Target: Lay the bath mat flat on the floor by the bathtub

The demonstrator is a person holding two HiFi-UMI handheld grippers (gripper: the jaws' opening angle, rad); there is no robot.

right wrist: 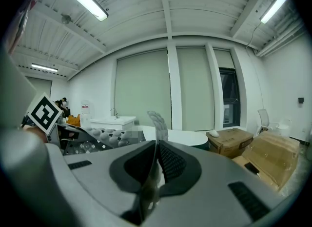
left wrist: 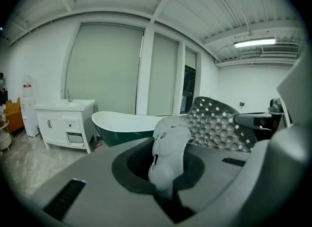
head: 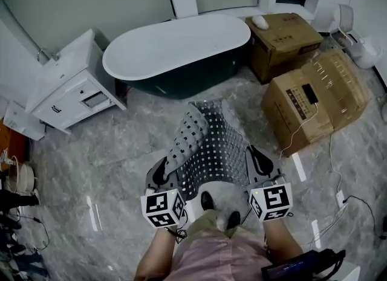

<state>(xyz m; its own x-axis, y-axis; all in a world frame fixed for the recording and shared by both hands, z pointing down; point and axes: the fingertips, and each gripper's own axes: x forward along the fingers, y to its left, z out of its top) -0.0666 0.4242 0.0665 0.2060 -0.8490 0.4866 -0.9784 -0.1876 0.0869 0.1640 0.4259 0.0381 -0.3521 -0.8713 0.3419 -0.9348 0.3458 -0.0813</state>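
Though the box at centre right carries a dark label, its print is too small to read. L gripper is clamped on the mat at its near left corner, w/ rubber bunched btwn the jaws. R gripper pinches the near right corner, jaws nearly together on a thin edge. Mat is held up mid-frame, left side folded over, far end toward the tub at upper centre.
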